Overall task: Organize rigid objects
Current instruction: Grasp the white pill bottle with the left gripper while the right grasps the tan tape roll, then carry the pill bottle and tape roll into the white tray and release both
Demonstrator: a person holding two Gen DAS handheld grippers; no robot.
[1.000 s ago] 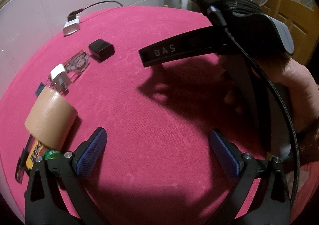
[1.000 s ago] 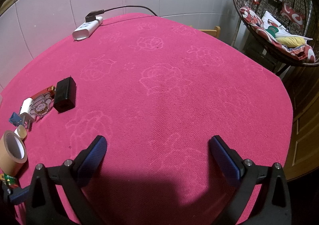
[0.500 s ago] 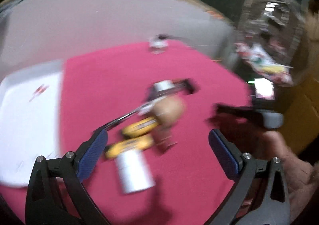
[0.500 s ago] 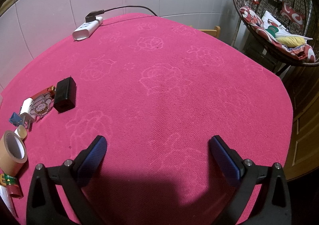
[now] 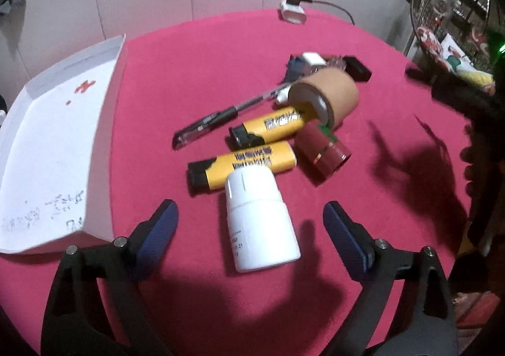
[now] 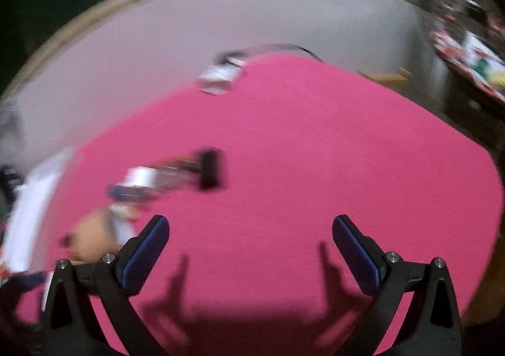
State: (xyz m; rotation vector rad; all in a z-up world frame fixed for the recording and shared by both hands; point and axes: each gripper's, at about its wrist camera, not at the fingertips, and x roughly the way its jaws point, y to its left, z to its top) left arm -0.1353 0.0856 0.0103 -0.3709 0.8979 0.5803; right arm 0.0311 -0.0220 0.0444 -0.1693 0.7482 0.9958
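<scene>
Clutter now fills the left tool's [image 5: 251, 220] view where a second ago it faced bare counter [image 5: 195, 50]: the white bottle [image 5: 258, 220] lies between its closing, not yet touching jaws. Pickup looks imminent; the white tray [image 5: 47, 135] waits leftward. The right tool [image 6: 251, 253] hangs spread and empty.

The right hand-held gripper [image 6: 251, 241] stands wide open and empty over the pink-covered table [image 6: 315, 151], a blurred black block [image 6: 210, 169] lying beyond it.

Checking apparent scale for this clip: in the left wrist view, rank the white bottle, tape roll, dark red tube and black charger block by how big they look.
1. white bottle, nearest the camera, so partly inflated
2. tape roll
3. dark red tube
4. black charger block, farthest
</scene>
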